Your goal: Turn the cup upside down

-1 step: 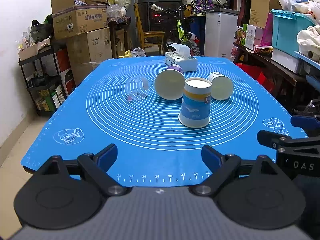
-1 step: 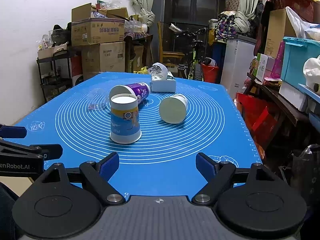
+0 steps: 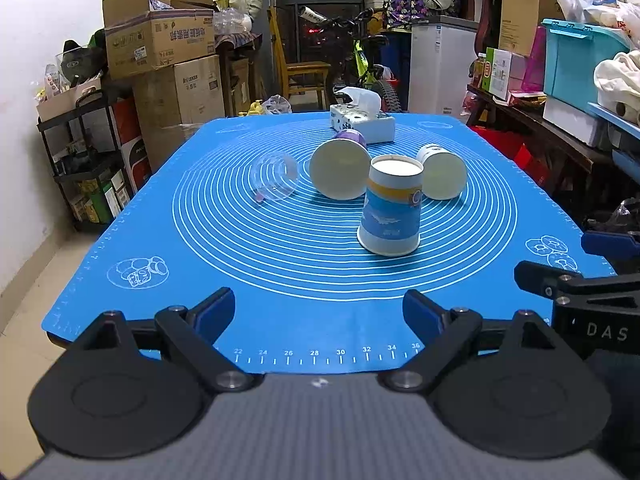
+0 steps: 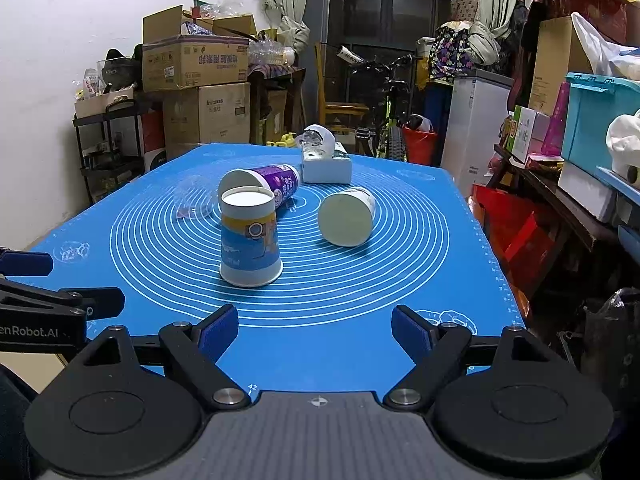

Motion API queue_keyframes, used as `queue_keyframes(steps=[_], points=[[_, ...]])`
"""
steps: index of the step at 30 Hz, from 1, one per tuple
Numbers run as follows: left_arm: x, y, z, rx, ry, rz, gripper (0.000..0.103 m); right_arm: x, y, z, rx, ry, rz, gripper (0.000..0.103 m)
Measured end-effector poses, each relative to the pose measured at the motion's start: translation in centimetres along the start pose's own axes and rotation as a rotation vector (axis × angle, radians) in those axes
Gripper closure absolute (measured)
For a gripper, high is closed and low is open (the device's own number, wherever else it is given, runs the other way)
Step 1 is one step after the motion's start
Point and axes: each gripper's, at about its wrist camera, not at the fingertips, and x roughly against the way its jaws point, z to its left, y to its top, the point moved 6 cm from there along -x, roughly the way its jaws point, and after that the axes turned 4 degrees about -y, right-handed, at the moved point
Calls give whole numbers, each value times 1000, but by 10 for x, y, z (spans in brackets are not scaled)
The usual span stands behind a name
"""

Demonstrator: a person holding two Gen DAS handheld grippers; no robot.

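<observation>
Since the blue cup (image 3: pixel 390 210) already stands rim-down mid-mat (image 3: pixel 160 248) beside three tipped cups, the flip looks done, with both the left gripper (image 3: pixel 318 314) and right gripper (image 4: pixel 316 330) open, empty, near the surface's edge, needing only retreat.

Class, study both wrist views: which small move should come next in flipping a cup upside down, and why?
Probably advance the right gripper, open and empty, toward the white cup lying on its side. The blue cup already stands wide end down, so it looks flipped.
</observation>
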Motion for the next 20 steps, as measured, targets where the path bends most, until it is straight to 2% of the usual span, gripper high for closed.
queue_keyframes(steps=[20], points=[[0,-3,3,1,4,4,12,-2,-1,0,-3,-4,4,17]])
